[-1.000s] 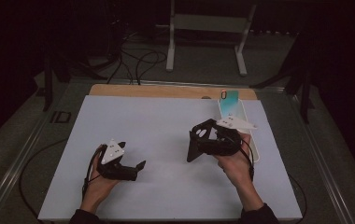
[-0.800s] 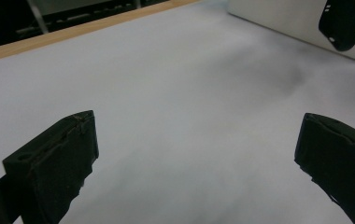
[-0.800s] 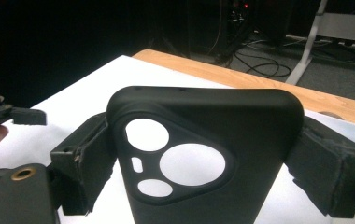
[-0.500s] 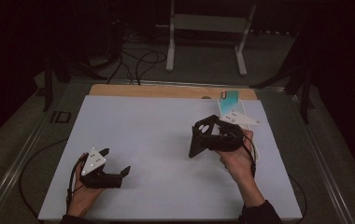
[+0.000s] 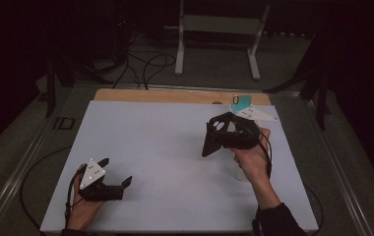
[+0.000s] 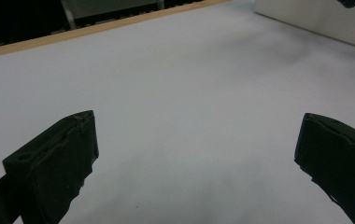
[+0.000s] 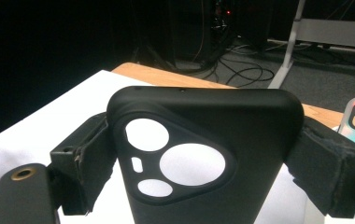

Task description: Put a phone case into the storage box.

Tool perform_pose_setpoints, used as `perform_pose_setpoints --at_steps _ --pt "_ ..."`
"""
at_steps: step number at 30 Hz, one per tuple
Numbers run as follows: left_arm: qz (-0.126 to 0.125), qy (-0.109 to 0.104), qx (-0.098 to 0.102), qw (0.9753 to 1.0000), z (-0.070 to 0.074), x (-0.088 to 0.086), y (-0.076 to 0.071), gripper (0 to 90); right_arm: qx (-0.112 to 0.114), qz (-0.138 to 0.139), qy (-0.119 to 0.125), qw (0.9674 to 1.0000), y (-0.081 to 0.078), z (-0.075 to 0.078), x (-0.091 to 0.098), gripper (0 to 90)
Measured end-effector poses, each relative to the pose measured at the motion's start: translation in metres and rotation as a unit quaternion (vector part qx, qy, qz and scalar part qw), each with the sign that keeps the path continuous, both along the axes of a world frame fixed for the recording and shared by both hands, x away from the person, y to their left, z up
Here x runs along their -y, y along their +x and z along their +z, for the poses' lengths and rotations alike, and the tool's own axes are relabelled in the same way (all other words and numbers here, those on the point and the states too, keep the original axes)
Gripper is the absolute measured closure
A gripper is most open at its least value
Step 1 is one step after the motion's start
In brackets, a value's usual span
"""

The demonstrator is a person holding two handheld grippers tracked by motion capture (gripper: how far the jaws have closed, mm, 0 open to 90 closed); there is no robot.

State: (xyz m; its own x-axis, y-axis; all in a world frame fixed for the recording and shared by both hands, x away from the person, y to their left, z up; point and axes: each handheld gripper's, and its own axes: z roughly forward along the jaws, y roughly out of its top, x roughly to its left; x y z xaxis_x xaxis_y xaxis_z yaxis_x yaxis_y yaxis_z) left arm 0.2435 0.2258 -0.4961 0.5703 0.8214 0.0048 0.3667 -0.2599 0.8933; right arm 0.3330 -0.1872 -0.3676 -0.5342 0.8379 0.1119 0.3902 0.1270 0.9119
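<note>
A dark room. The white tabletop (image 5: 165, 147) fills mid-frame, wood edge (image 5: 175, 96) along its top; cables (image 5: 145, 64) and a white stand (image 5: 219, 29) sit on grey floor (image 5: 22, 132) above.

Black phone case (image 7: 203, 158) bottom cut off by lower edge

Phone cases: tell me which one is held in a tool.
The black phone case, clamped between the right tool's jaws above the table. The teal-and-clear case lies untouched at the white mat's far edge.
</note>
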Motion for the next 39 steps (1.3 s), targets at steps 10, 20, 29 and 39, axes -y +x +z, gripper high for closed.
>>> perform_pose_setpoints --at_steps 10,20,29,39 --pt "0.01 -0.005 0.003 0.9999 -0.001 -0.002 0.001 0.2 -0.002 -0.02 -0.001 0.9998 0.018 0.007 0.006 14.1" --pt "0.011 -0.004 0.004 0.9999 -0.001 -0.001 0.0 0.2 -0.006 -0.036 0.01 0.9993 0.039 0.011 0.011 14.1" --pt "0.011 -0.003 0.005 0.9999 0.0 -0.001 0.0 0.2 -0.005 -0.041 0.005 0.9991 0.049 0.011 0.011 14.1" --pt "0.014 -0.005 0.003 0.9999 -0.001 -0.001 0.0 0.2 -0.007 -0.049 -0.005 0.9988 0.06 0.012 0.008 14.1"
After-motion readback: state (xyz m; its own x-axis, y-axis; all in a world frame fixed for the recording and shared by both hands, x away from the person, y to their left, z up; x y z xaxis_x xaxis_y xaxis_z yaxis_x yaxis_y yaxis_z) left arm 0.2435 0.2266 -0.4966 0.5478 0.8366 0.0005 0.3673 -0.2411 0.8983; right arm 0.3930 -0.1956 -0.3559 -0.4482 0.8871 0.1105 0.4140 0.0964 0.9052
